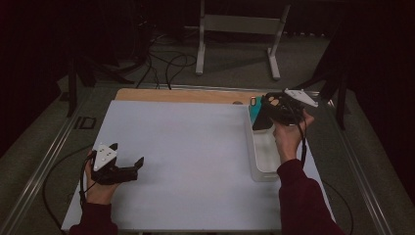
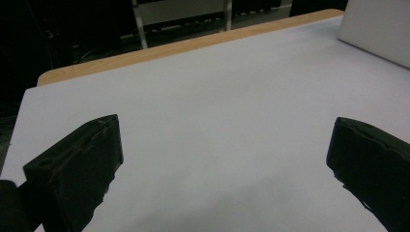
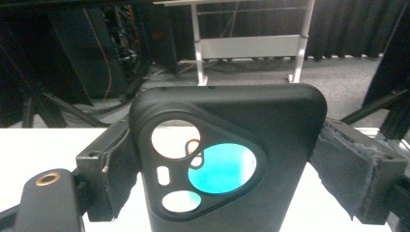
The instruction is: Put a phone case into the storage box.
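A black phone case [image 3: 227, 121] with a rounded three-cornered camera cut-out stands upright between the jaws of my right gripper [image 3: 222, 159], which is shut on its two long sides. In the high view this gripper [image 1: 270, 113] holds the case [image 1: 261, 121] over the far end of a clear plastic bin [image 1: 264, 176] at the table's right. A teal object [image 1: 253, 105] sits just behind the case; teal also shows through the cut-out. My left gripper [image 1: 128, 154] rests low over the white mat [image 1: 186, 147] near the front left, jaws wide open [image 2: 227, 145] and empty.
The white mat covers most of the wooden table [image 1: 181, 95]. A corner of the bin [image 2: 377, 29] shows at the upper right of the left gripper view. Beyond the table stand a white metal frame [image 1: 240, 24] and loose cables [image 1: 166, 63] on the floor.
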Tool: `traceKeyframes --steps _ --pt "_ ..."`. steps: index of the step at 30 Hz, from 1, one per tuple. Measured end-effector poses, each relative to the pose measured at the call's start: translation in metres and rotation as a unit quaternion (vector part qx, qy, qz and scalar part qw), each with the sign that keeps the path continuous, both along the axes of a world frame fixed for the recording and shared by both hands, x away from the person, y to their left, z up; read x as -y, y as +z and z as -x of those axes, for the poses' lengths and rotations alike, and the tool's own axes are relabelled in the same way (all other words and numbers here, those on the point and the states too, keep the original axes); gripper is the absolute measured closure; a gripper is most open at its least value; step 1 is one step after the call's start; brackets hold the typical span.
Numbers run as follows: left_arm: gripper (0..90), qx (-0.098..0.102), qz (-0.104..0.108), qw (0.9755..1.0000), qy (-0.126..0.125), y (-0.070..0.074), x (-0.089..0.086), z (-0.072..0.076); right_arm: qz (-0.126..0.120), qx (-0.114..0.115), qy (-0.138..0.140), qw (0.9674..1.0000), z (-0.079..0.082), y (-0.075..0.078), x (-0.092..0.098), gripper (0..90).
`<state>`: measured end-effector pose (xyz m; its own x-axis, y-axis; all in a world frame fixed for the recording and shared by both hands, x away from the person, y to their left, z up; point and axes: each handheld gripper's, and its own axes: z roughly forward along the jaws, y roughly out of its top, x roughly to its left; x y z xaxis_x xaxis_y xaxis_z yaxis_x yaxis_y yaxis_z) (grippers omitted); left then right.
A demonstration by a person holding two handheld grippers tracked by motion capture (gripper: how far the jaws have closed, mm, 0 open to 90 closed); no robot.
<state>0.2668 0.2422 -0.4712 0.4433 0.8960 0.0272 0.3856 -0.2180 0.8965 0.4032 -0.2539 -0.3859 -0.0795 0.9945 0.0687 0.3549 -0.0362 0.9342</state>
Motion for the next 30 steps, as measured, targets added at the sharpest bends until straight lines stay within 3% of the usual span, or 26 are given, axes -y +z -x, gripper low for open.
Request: traceKeyframes --steps 7,8,16,22,30 --pt "0.0 0.003 0.007 1.0 0.0 0.001 -0.001 0.001 0.012 -0.015 -0.009 0.9998 -0.01 -0.009 -0.002 14.5" --pt "0.0 0.003 0.007 1.0 -0.001 0.002 -0.002 0.001 0.015 -0.026 -0.017 0.9994 -0.017 -0.015 -0.003 14.4" --pt "0.0 0.003 0.01 0.9999 0.002 0.002 -0.003 0.001 0.024 -0.056 -0.02 0.9979 -0.029 -0.029 -0.007 13.9" --pt "0.0 0.01 0.013 0.9999 0.004 0.004 -0.005 0.003 0.051 -0.07 -0.027 0.9959 -0.04 -0.04 -0.014 13.6" --pt "0.0 0.012 0.019 0.9997 0.005 0.004 -0.005 0.003 0.057 -0.102 -0.038 0.9925 -0.05 -0.049 -0.017 13.4"
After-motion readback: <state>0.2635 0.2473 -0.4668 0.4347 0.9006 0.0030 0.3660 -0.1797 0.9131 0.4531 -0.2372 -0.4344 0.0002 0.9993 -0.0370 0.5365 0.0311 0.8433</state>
